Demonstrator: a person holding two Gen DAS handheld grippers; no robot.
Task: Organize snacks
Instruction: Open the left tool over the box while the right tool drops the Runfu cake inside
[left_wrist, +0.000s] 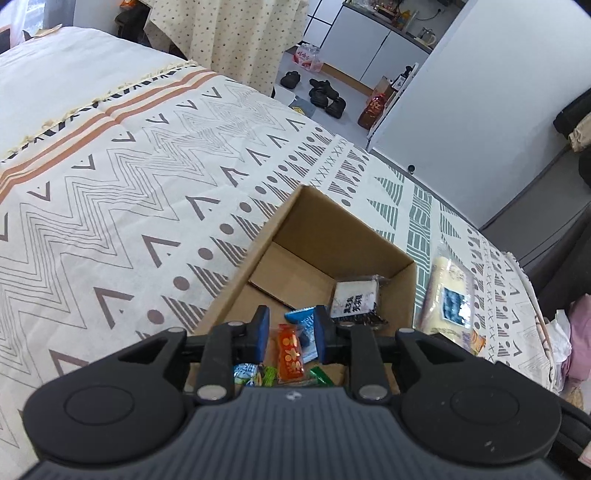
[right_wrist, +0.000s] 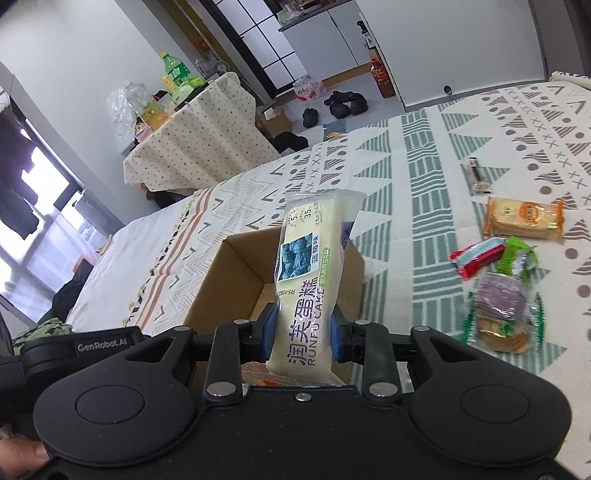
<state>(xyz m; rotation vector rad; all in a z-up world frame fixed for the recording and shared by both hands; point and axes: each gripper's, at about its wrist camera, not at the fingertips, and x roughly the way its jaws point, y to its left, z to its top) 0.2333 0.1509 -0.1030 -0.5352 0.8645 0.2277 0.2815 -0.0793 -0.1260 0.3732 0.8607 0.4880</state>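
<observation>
An open cardboard box (left_wrist: 369, 236) (right_wrist: 236, 273) stands on the patterned bed cover. It holds several snack packets, among them an orange one (left_wrist: 290, 354), a blue one (left_wrist: 306, 325) and a black-and-white one (left_wrist: 354, 299). My left gripper (left_wrist: 291, 330) is open over the near end of the box, holding nothing. My right gripper (right_wrist: 301, 332) is shut on a pale yellow cake packet (right_wrist: 314, 266) (left_wrist: 450, 295), holding it upright over the near right corner of the box.
Loose snacks lie on the cover right of the box: an orange cracker pack (right_wrist: 524, 219), a red-and-blue packet (right_wrist: 476, 256), a green-wrapped biscuit pack (right_wrist: 502, 306) and a small dark bar (right_wrist: 478, 177). A draped table (right_wrist: 199, 136) and shoes (left_wrist: 325, 94) stand beyond the bed.
</observation>
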